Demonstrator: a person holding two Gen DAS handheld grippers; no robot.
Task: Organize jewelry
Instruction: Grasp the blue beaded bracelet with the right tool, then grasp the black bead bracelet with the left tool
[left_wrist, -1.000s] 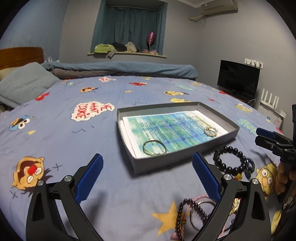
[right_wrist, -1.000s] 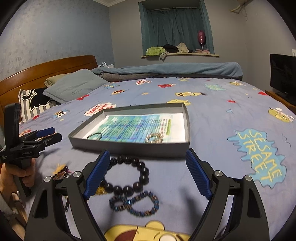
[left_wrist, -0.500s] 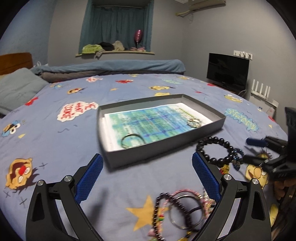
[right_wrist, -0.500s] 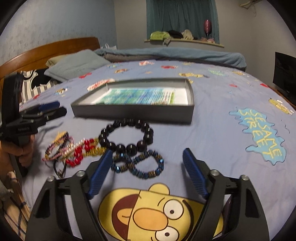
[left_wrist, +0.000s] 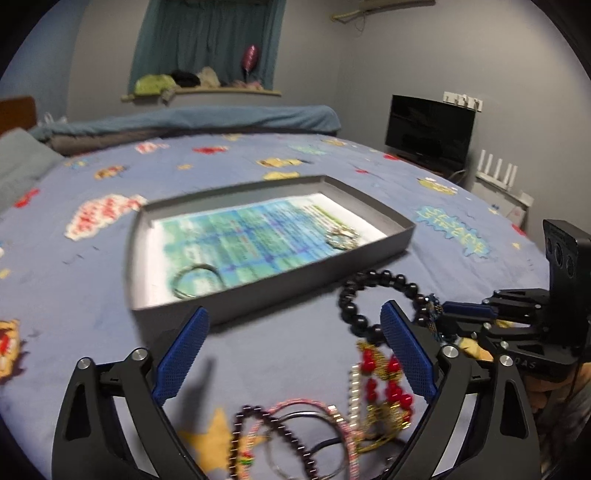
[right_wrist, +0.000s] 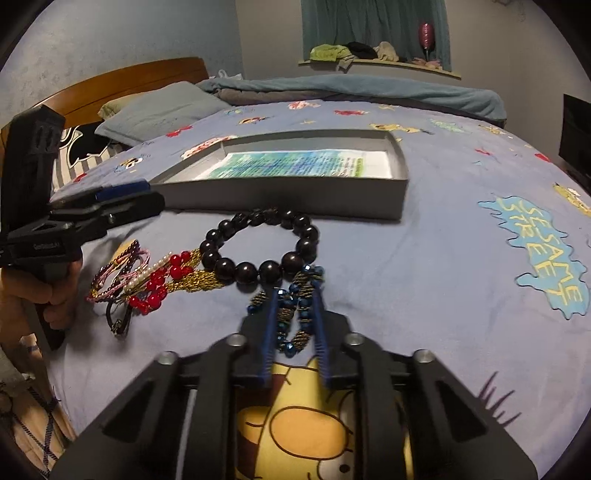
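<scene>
Bedspread (right_wrist: 424, 258) printed with cartoons carries our grey shallow box (right_wrist: 295, 192), then the black bead bracelet (right_wrist: 258, 251) just before it. Our right gripper (right_wrist: 295, 325) has just been closing and pinches the blue-and-bronze beaded bracelet (right_wrist: 299, 295); our left gripper (left_wrist: 295, 354) stands wide, slightly narrowing, over the tangled bracelets (left_wrist: 332, 424), gripping nothing.

"SESAME STREET" is printed in yellow letters on a light-blue splash on the bedsheet (right_wrist: 443, 258), at the right. The lettering on the side of the left gripper (right_wrist: 122, 201) and the sheet in the grey tray (right_wrist: 280, 195) cannot be read.
</scene>
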